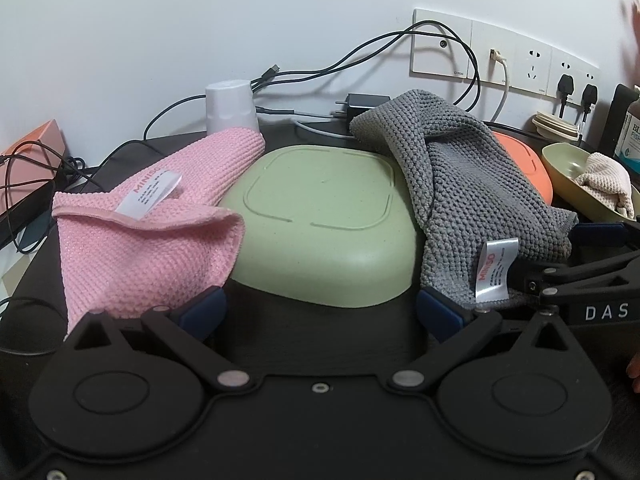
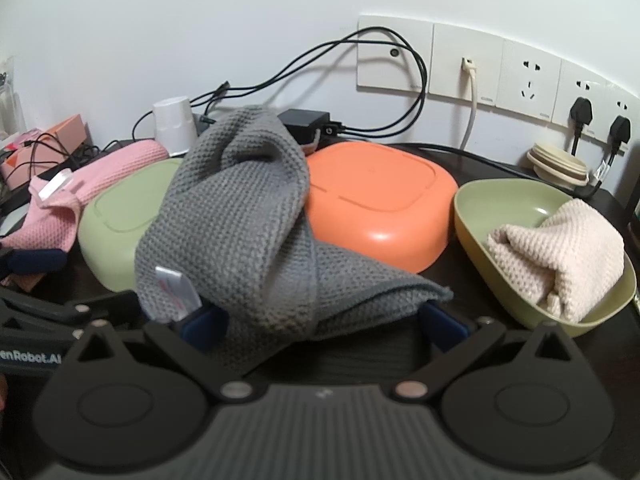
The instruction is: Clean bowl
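Grey cloth [image 2: 240,232] between spread right hand-held gripper [image 2: 324,326] | left hand-held gripper [image 1: 320,312] spread; right view alone: orange bowl [image 2: 380,208]

Both tongs sit low over the table, side by side and pointing the same way. The left tongs [image 1: 320,312] stand spread wide, blue fingertips [image 1: 202,312] far apart with nothing pinched between them. The right tongs [image 2: 324,326] are spread just as wide, close beside the left pair; seen from the left wrist, their black linkage [image 1: 580,276] reaches in from the right edge. A sliver of the person's hand [image 1: 634,372] shows at the frame's right margin.
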Tool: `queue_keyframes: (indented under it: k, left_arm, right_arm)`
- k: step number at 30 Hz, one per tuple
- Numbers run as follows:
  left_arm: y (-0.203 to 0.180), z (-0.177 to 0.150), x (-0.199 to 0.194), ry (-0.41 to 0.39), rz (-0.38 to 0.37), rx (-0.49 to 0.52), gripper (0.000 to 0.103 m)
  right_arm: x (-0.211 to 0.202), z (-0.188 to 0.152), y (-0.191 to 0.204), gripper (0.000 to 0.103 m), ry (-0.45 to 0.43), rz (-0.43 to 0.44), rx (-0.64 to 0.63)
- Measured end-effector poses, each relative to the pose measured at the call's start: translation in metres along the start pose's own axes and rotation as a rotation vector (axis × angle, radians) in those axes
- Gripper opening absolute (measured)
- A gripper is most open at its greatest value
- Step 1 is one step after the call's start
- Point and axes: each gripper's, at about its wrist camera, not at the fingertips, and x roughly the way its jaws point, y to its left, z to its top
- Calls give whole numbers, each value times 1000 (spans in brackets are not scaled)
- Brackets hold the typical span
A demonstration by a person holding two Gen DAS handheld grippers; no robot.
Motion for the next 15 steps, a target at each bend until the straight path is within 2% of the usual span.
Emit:
queue_keyframes:
  k: [15]
  left_arm:
    - [0,0,0,0,-1,0,103]
  right_arm:
    - [1,1,-1,102,0,1,-2]
